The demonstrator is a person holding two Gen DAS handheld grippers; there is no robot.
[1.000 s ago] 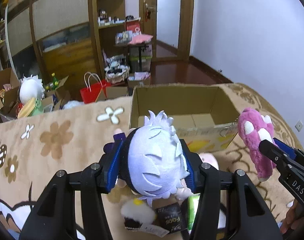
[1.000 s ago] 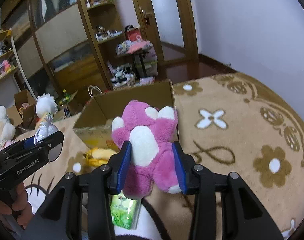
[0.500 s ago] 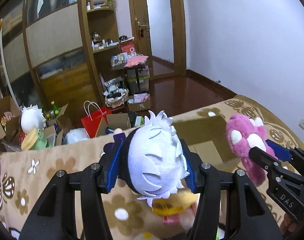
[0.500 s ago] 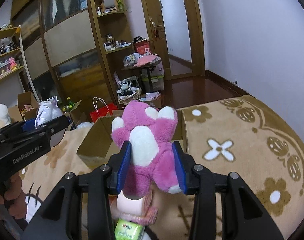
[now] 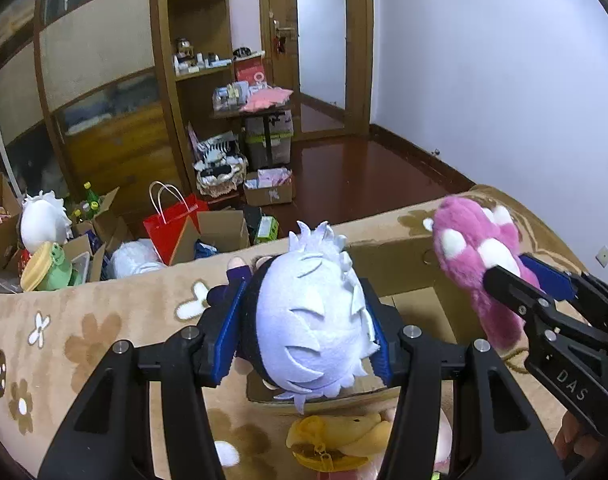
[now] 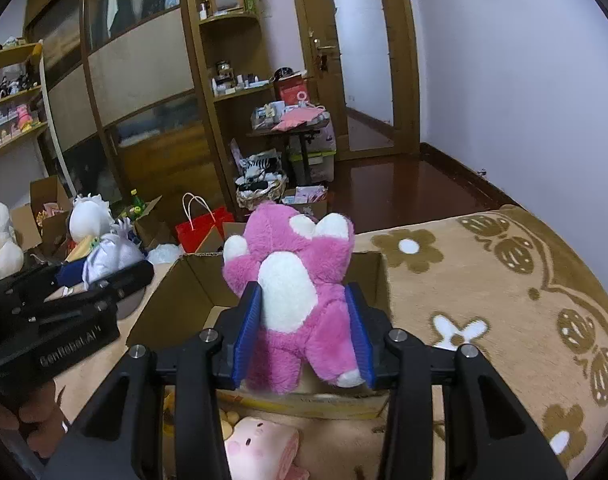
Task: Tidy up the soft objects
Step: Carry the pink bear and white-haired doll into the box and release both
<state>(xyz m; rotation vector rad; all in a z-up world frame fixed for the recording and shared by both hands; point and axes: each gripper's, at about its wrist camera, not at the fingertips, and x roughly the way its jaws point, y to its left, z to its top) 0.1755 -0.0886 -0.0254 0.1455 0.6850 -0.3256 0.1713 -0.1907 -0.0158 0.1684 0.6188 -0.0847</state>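
The left gripper (image 5: 304,336) has its fingers clamped on a white-haired plush doll (image 5: 310,320), held above the near edge of the open cardboard box (image 6: 176,300) on the flowered blanket (image 6: 504,300). The right gripper (image 6: 302,332) squeezes a pink plush bear (image 6: 300,292) over the box's opening.

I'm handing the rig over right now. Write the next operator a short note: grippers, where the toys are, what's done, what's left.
Left gripper: shut on the white-haired plush doll, held up over the near edge of the cardboard box.
Right gripper: shut on the pink plush bear, held above the open box, whose visible floor is bare.
Done: both toys are picked up and carried to the box.
Left: lower and release both into it, then collect what lies on the flowered blanket in front of the box: a yellow plush and a pink roll-shaped plush.
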